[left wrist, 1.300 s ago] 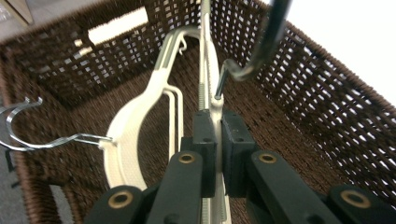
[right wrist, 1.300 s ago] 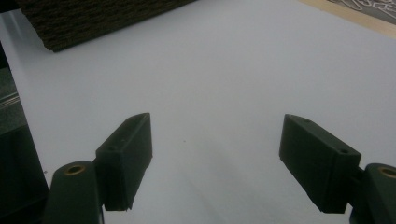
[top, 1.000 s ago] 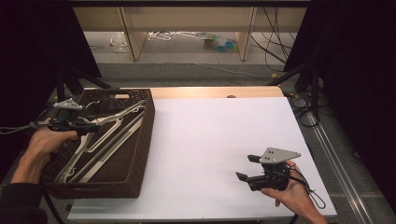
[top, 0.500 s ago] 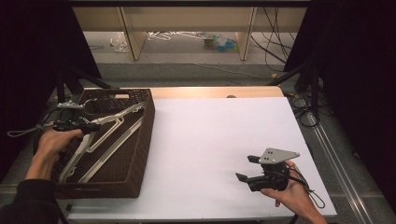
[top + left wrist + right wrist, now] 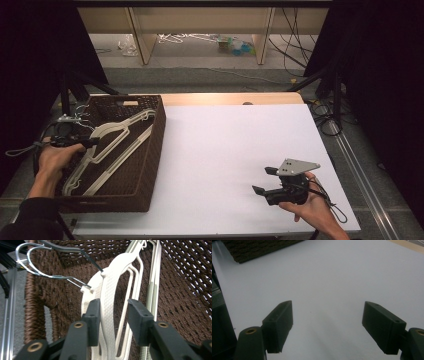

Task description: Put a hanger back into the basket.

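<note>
A brown woven basket [image 5: 145,165] sits on the left side of the white table [image 5: 235,145]. Inside it lie some white plastic hangers [image 5: 107,145] with shiny metal hooks [image 5: 37,267], and the hooks point toward the basket's far left corner. The left gripper [image 5: 75,141] is over the left edge of the basket, held by the person's left hand [image 5: 52,162]. In the left gripper view, its two black jaws have just been opening. The neck of a white hanger [image 5: 108,302] stands between them. It touches the left jaw, but there is a gap beside the right jaw, so the hanger is not squeezed. The right gripper [image 5: 264,181] rests low over the bare table near the front right, well apart from the basket. Its jaws stand wide open with nothing between them.
</note>
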Demonstrator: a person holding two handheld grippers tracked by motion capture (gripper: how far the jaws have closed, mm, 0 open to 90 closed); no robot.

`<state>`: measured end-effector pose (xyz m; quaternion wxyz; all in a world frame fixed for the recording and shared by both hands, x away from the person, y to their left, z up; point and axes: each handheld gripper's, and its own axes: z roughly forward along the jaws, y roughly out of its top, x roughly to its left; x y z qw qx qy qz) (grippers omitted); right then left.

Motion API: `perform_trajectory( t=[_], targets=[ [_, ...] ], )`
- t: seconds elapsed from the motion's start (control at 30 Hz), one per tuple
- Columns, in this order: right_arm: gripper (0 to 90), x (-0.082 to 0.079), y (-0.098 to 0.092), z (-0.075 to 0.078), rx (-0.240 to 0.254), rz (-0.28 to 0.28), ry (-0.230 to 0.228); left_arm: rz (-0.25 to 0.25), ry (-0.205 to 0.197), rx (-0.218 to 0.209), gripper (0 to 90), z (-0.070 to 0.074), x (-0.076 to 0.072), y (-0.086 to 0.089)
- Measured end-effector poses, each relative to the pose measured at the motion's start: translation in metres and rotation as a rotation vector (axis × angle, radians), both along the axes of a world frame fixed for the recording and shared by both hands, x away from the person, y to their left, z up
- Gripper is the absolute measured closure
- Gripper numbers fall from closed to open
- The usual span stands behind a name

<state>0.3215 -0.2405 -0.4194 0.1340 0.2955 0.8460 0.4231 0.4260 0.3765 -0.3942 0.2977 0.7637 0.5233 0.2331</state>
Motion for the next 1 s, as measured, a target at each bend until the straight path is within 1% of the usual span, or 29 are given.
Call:
perform_trajectory(
  t=[0.03, 0.07, 0.1, 0.17, 0.2, 0.23, 0.27, 0.3, 0.33, 0.37, 0.4, 0.43, 0.47, 0.5, 0.57, 0.6, 0.67, 0.7, 0.73, 0.77, 0.9, 1.0],
  targets=[
    [25.4, 0.0, 0.0, 0.0, 0.003, -0.002, -0.001, 0.023, -0.005, 0.004, 56.3, 0.002, -0.002, 0.0],
    [25.4, 0.0, 0.0, 0.0, 0.003, -0.002, -0.001, 0.023, -0.005, 0.004, 54.1, 0.002, -0.002, 0.0],
    [25.4, 0.0, 0.0, 0.0, 0.002, 0.0, 0.0, 0.047, -0.011, -0.008, 54.1, 0.002, -0.004, -0.001],
    [25.4, 0.0, 0.0, 0.0, 0.003, -0.003, -0.002, 0.037, -0.028, -0.018, 52.5, 0.005, -0.007, -0.002],
    [25.4, 0.0, 0.0, 0.0, 0.004, -0.002, 0.001, 0.02, -0.04, -0.014, 51.1, 0.006, -0.007, -0.003],
    [25.3, 0.0, 0.0, 0.0, 0.005, -0.005, -0.002, 0.029, -0.045, -0.019, 48.3, 0.007, -0.009, -0.005],
    [25.3, 0.0, 0.0, 0.0, 0.006, -0.005, -0.002, 0.048, -0.049, -0.034, 44.8, 0.009, -0.011, -0.008],
    [25.2, 0.0, 0.001, 0.0, 0.006, -0.006, -0.003, 0.045, -0.065, -0.042, 41.6, 0.01, -0.012, -0.01],
    [25.2, 0.0, 0.001, 0.0, 0.006, -0.006, -0.003, 0.05, -0.071, -0.058, 41.6, 0.012, -0.014, -0.013],
    [25.2, 0.001, 0.0, 0.0, 0.007, -0.001, -0.007, 0.045, -0.085, -0.06, 40.0, 0.015, -0.016, -0.015],
    [25.1, 0.0, 0.0, 0.0, 0.009, -0.007, -0.007, 0.042, -0.107, -0.081, 38.0, 0.017, -0.019, -0.02],
    [24.9, 0.0, 0.0, -0.001, 0.01, -0.008, -0.012, 0.045, -0.115, -0.096, 36.2, 0.018, -0.021, -0.023],
    [24.7, 0.0, 0.0, 0.0, 0.009, -0.008, -0.011, 0.046, -0.15, -0.13, 35.6, 0.02, -0.024, -0.029],
    [24.7, 0.0, 0.0, 0.0, 0.017, -0.014, -0.01, 0.051, -0.161, -0.148, 33.0, 0.021, -0.026, -0.032],
    [24.6, 0.001, 0.0, 0.0, 0.019, -0.017, -0.018, 0.031, -0.184, -0.166, 32.3, 0.024, -0.031, -0.039],
    [24.6, 0.0, -0.001, 0.0, 0.023, -0.02, -0.019, 0.031, -0.199, -0.181, 31.2, 0.025, -0.033, -0.043],
    [24.5, 0.0, -0.001, 0.001, 0.027, -0.022, -0.025, 0.015, -0.209, -0.192, 29.8, 0.026, -0.038, -0.051],
    [24.4, 0.001, -0.001, 0.001, 0.027, -0.022, -0.026, 0.0, -0.212, -0.194, 27.2, 0.026, -0.04, -0.056],
    [24.4, 0.001, -0.001, 0.001, 0.027, -0.022, -0.026, -0.012, -0.214, -0.195, 27.2, 0.026, -0.041, -0.059],
    [24.4, 0.001, -0.001, 0.001, 0.027, -0.022, -0.024, -0.036, -0.223, -0.209, 27.2, 0.026, -0.044, -0.065],
    [24.0, 0.0, -0.001, 0.0, 0.026, -0.022, -0.023, -0.083, -0.254, -0.223, 24.2, 0.029, -0.051, -0.085],
    [23.6, 0.0, -0.001, 0.0, 0.032, -0.025, -0.025, -0.132, -0.278, -0.249, 22.5, 0.031, -0.056, -0.102]
  ],
)
